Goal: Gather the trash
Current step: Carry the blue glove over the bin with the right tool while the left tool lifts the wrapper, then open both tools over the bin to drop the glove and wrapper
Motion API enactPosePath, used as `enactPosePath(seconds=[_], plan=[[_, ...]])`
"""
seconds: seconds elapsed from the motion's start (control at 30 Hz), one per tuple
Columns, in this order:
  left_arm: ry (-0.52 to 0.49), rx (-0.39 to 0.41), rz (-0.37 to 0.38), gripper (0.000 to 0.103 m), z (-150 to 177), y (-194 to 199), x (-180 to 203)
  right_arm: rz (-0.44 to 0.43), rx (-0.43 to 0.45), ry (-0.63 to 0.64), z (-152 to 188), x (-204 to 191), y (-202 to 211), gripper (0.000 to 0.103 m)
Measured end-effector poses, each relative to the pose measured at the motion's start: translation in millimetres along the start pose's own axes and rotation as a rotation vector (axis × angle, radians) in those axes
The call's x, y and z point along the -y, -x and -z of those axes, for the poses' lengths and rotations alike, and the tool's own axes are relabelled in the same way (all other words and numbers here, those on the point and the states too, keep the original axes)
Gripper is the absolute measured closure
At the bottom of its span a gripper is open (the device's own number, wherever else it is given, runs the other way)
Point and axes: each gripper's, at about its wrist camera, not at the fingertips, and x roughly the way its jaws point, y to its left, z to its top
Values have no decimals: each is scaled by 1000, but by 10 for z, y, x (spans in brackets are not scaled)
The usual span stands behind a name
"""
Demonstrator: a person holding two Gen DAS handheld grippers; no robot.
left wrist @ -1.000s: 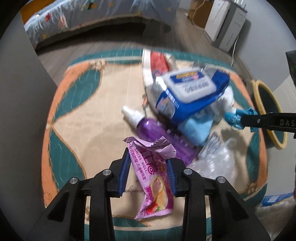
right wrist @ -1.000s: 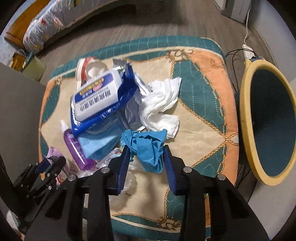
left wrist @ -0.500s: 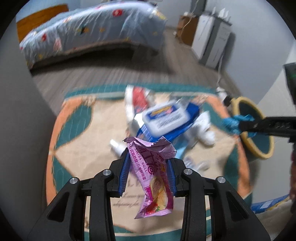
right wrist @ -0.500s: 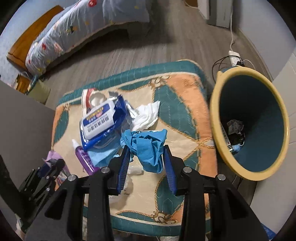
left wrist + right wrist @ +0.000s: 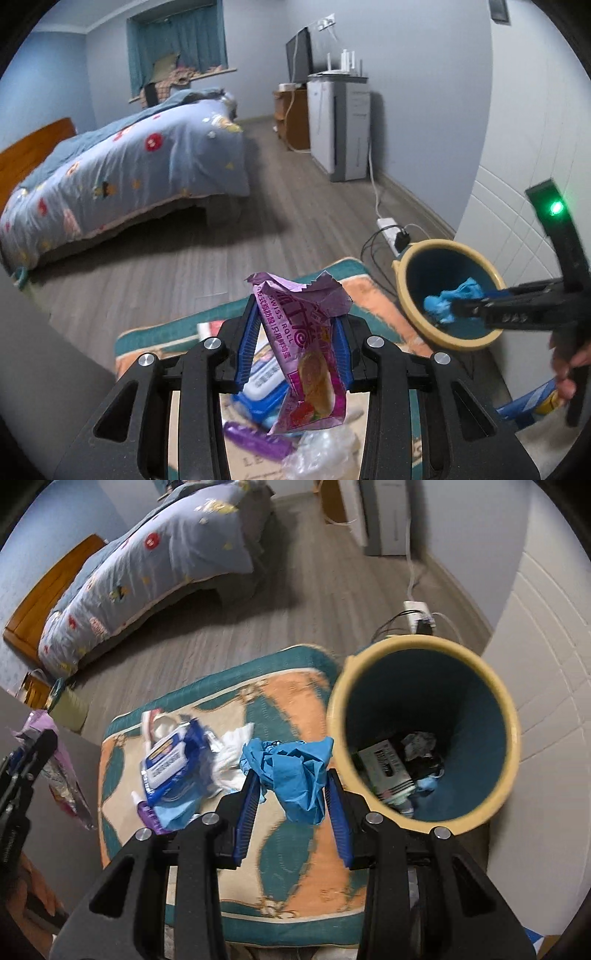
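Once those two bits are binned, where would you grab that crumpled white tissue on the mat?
I'd take the crumpled white tissue by its raised, bunched middle, coming straight down from above. It lies loose on the mat with soft folds standing up, so pinching a fold should lift it whole. Its left edge sits against the blue wipes pack, so I'd favour the freer right side.

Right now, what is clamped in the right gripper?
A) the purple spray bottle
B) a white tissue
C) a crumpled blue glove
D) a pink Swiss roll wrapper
C: in the right wrist view the right gripper has its blue pads pressed on the crumpled blue glove, beside the yellow-rimmed bin; the pink wrapper sits in the left gripper instead.
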Motion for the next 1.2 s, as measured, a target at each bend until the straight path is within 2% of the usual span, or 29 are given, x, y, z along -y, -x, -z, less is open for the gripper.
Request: enactPosePath(seconds=[0.07,0.17,0.23,0.4,0.53,0.8,1.2], plan=[[27,-24,32,66,-16,-126,56,11,11,-24,-10,118,44,67],[28,-1,77,66,-112,-227,202,36,45,-75,-56,356,134,67],[26,-21,125,66,-145,-337,346,66,73,-82,-83,463,181,67],[-50,-27,172,66,-179,-494,686,157,132,-74,-127,705,265,67],[-61,-50,217,66,-187,-657,859,200,156,-101,-156,905,281,67],[-86,-72,258,66,-167,-812,1067,278,216,-52,-215,1050,263,67],[-60,-87,318,66,-193,-1179,1258,316,325,-8,-355,1132,240,67]])
